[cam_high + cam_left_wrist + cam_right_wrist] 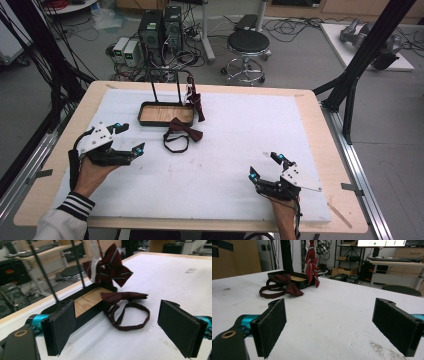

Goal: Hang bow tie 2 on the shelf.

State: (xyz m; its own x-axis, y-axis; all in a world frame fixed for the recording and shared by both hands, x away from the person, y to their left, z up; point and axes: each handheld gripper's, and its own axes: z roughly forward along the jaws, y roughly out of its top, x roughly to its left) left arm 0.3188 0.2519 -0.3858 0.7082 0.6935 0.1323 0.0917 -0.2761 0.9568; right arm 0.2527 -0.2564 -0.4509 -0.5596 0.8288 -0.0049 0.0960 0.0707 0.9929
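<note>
On the white table pad you had two dark red bow ties and one black stand with a wooden base. One bow tie lay flat just near and right of the stand's tray, one wing overlapping the tray's near rim, and its strap made a loop on the pad nearer to you. The second bow tie, striped in a paler colour, hung from the stand's right upright, down over the tray's right end.

You held two grippers, one in each hand. Your left gripper sat at the left of the pad, near the stand, with its jaws pointing right and far toward the flat bow tie; your hand came up from the near left in a striped cuff. Its jaws stood wide apart with nothing between them, and the bow tie's loop lay beyond the gap. Your right gripper rested near the right near edge, well apart from both ties, jaws likewise spread wide and holding nothing.
</note>
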